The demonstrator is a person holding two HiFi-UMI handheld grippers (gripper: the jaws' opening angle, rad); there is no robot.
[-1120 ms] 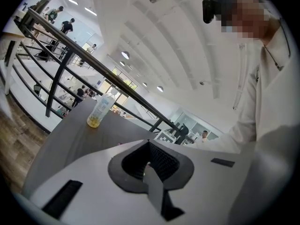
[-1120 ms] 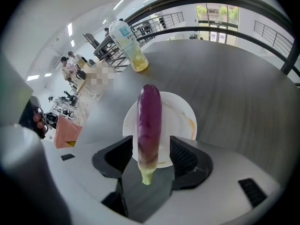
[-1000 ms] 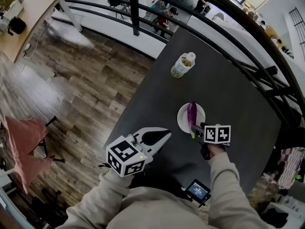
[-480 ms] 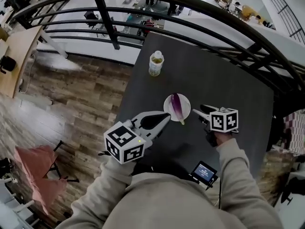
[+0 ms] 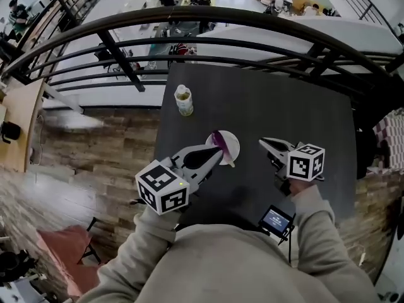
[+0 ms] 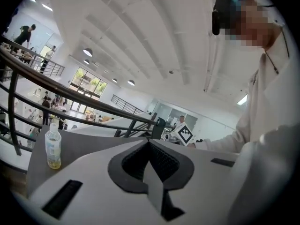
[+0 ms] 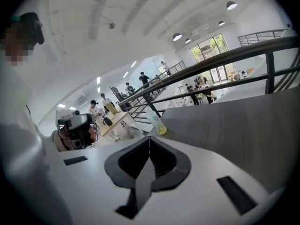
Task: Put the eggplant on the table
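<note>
A purple eggplant (image 5: pixel 218 138) with a green stem lies on a small white plate (image 5: pixel 231 145) on the dark table (image 5: pixel 278 106). My left gripper (image 5: pixel 219 152) is shut with nothing in it, held up at the plate's near-left side. My right gripper (image 5: pixel 262 142) hangs to the right of the plate, apart from it. Its jaws have just been closing, with nothing between them. In the left gripper view the left gripper (image 6: pixel 150 142) has its jaws meeting. The right gripper view shows the right gripper (image 7: pixel 150 138) with its jaws meeting too. Neither view shows the eggplant.
A plastic bottle (image 5: pixel 183 100) of yellowish drink stands near the table's far left corner, also visible as the bottle (image 6: pixel 53 146) and the bottle (image 7: pixel 157 121). A black curved railing (image 5: pixel 252 17) runs behind the table. A small screen device (image 5: pixel 276 221) sits by my right arm.
Both grippers have risen. The right gripper has left the plate, moved to the right and shut its jaws empty. The eggplant still lies on the plate.
</note>
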